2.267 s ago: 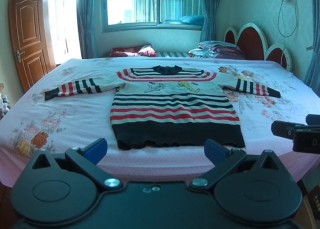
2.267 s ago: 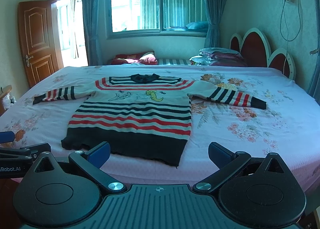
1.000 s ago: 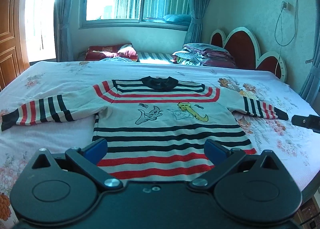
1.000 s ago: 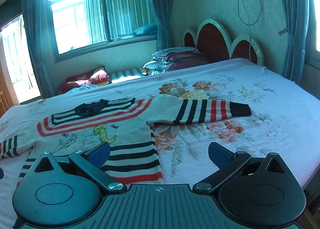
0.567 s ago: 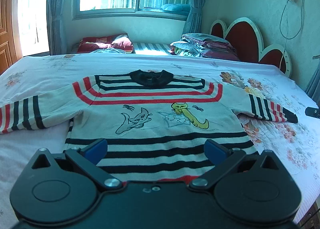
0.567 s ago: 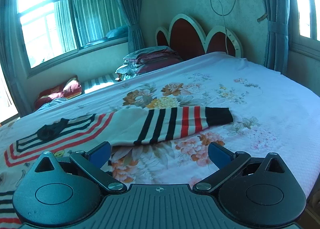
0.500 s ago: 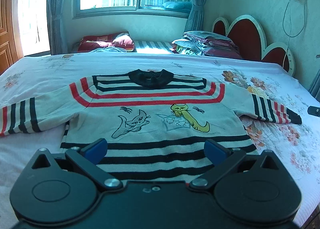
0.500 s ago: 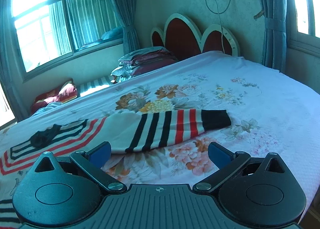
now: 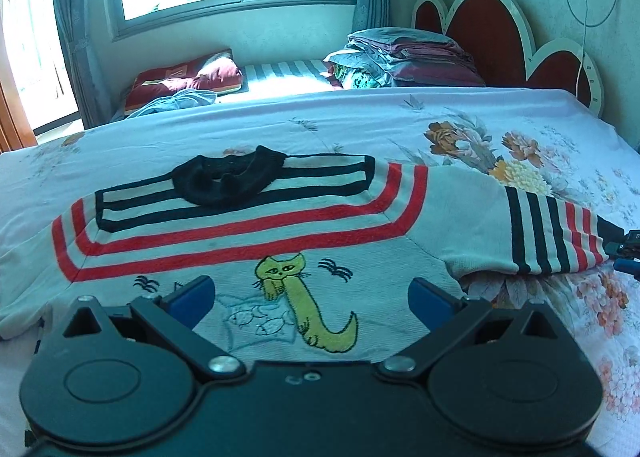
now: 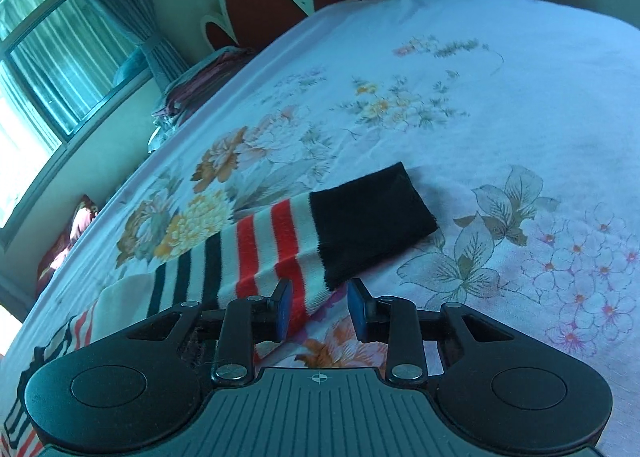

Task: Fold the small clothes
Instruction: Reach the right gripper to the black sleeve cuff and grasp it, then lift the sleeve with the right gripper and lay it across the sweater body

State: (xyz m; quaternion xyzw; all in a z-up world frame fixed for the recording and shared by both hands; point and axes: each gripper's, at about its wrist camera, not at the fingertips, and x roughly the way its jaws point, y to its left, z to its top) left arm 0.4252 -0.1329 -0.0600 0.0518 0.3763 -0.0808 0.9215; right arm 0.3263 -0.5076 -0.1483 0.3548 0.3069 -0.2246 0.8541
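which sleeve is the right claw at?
The sleeve on the headboard side, ending in the black cuff. The right claw, its jaws just closing, sits at its edge; the other sleeve is barely in view.

Bed with a sweater spread on it

The bed (image 9: 400, 125) wears a pale sheet printed with flowers. A striped sweater (image 9: 248, 225) lies flat on it, collar toward the window side, its right sleeve (image 10: 280, 241) stretched out toward the headboard end. Folded bedding (image 9: 408, 57) is stacked by the headboard (image 9: 492, 29); a red pillow (image 9: 188, 75) lies at the far edge.
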